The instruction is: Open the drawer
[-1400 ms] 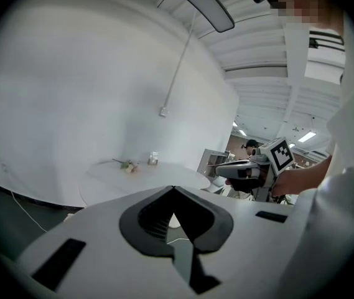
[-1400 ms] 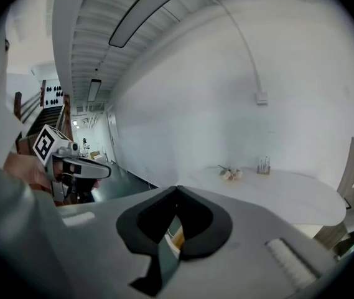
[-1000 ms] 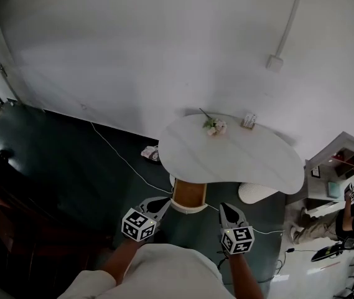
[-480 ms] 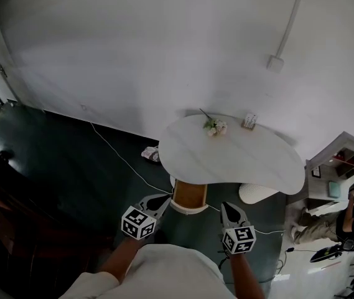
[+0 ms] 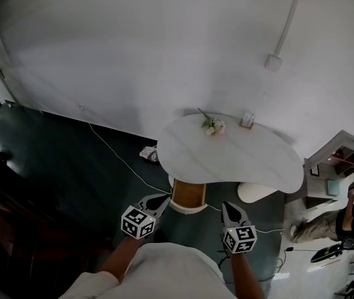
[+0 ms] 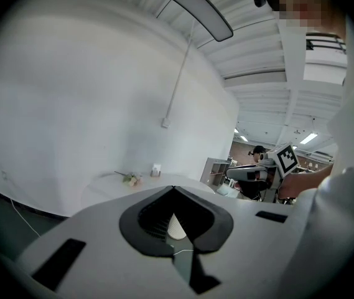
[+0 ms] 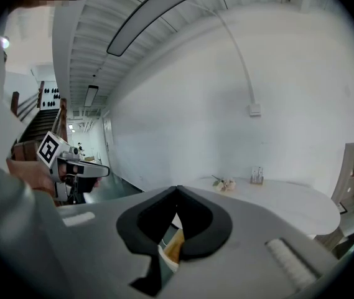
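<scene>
Under the white kidney-shaped table [image 5: 226,161] stands a wooden drawer unit [image 5: 188,195] with a white rim; its front looks closed. Both grippers hover low in front of it, close to my body and clear of it. My left gripper [image 5: 163,199] points at the unit's left side and my right gripper [image 5: 229,207] at the floor just right of it. In the left gripper view the jaw tips of the left gripper [image 6: 173,187] meet with nothing between them. The right gripper [image 7: 177,189] is likewise shut and empty, with the wooden unit [image 7: 173,245] showing through the gap below its tips.
On the table's far edge lie a small flower sprig [image 5: 214,126] and a little holder [image 5: 248,119]. A white cable [image 5: 117,156] and a crumpled item [image 5: 147,153] lie on the dark floor at left. A white round stool [image 5: 257,192], a shelf [image 5: 344,161] and a seated person [image 5: 344,220] are at right.
</scene>
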Tool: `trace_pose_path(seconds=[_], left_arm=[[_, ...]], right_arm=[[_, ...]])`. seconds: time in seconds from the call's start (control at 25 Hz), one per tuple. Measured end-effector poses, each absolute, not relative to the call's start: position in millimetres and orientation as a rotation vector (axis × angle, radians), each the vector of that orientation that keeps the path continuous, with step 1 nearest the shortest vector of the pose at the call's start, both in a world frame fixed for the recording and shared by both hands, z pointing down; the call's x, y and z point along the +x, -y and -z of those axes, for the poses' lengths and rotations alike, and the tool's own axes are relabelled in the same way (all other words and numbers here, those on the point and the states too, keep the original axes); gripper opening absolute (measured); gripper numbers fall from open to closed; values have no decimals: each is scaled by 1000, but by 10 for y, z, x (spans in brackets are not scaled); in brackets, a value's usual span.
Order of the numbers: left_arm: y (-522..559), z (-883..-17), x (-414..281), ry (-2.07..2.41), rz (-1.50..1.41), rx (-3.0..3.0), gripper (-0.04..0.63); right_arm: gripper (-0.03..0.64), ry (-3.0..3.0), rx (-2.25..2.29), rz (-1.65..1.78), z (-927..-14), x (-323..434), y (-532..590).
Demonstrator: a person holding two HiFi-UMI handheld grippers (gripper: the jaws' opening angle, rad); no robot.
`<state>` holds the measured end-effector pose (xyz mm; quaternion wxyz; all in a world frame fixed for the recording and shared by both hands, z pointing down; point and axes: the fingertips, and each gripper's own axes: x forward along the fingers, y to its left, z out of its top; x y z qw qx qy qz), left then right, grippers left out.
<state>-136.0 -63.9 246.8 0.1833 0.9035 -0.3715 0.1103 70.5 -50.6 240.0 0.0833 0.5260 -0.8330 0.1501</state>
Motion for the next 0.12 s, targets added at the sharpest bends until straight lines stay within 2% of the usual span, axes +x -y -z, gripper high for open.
trace_pose_path(seconds=[0.12], left_arm=[[648, -2468, -1358, 1044, -311, 2546, 5]], right_arm=[[11, 2486, 1571, -445, -2389, 704, 520]])
